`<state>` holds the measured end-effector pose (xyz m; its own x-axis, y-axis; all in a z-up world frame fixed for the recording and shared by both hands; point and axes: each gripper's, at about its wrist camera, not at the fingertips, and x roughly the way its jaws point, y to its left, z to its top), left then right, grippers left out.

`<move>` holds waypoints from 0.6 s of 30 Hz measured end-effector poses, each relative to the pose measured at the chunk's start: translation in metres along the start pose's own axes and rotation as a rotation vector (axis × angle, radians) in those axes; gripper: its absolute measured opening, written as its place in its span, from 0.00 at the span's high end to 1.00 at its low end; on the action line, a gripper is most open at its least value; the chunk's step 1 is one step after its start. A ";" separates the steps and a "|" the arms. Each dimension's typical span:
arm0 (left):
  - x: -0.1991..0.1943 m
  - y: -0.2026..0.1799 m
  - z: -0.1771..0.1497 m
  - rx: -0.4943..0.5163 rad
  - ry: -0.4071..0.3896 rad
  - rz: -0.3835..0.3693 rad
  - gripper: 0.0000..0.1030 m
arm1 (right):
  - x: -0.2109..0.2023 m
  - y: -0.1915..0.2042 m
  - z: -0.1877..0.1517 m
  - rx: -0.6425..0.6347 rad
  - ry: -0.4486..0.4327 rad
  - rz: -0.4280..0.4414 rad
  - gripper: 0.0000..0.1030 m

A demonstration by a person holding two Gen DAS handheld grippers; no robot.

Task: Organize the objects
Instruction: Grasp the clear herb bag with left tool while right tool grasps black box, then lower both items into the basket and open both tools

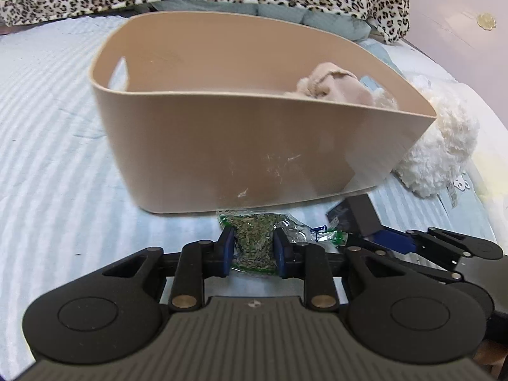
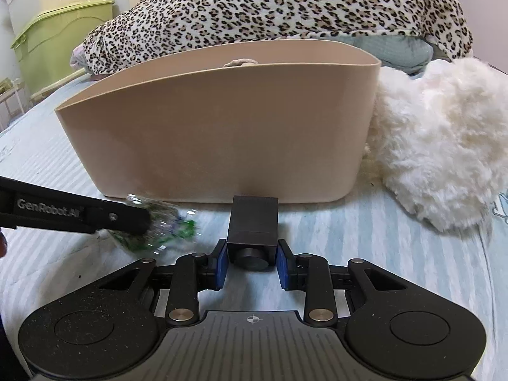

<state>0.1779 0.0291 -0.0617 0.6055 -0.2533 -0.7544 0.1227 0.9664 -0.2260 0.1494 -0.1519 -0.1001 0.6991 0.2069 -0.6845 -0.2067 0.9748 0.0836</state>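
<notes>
A beige plastic bin (image 1: 222, 146) stands on the striped bed sheet; it also fills the middle of the right wrist view (image 2: 219, 133). A beige soft item (image 1: 330, 85) lies inside it. My left gripper (image 1: 253, 247) is shut on a clear packet of green dried herbs (image 1: 254, 238), just in front of the bin. The packet shows blurred in the right wrist view (image 2: 165, 225). My right gripper (image 2: 252, 262) is shut on a dark grey box with a round button (image 2: 252, 228), close to the bin's front wall. The box shows in the left wrist view (image 1: 362, 212).
A white fluffy plush (image 2: 438, 146) leans against the bin's right side, also seen in the left wrist view (image 1: 441, 146). A leopard-print blanket (image 2: 285, 6) lies behind the bin. Green storage boxes (image 2: 57, 41) stand beside the bed at far left.
</notes>
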 end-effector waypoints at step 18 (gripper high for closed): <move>-0.101 -0.007 0.016 0.088 -0.211 0.036 0.74 | -0.080 -0.003 0.024 0.045 -0.180 -0.009 0.72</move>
<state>0.1283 0.0490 0.0254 0.7608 -0.2122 -0.6133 0.1601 0.9772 -0.1395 0.1106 -0.1690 -0.0279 0.8128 0.2059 -0.5449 -0.1720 0.9786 0.1131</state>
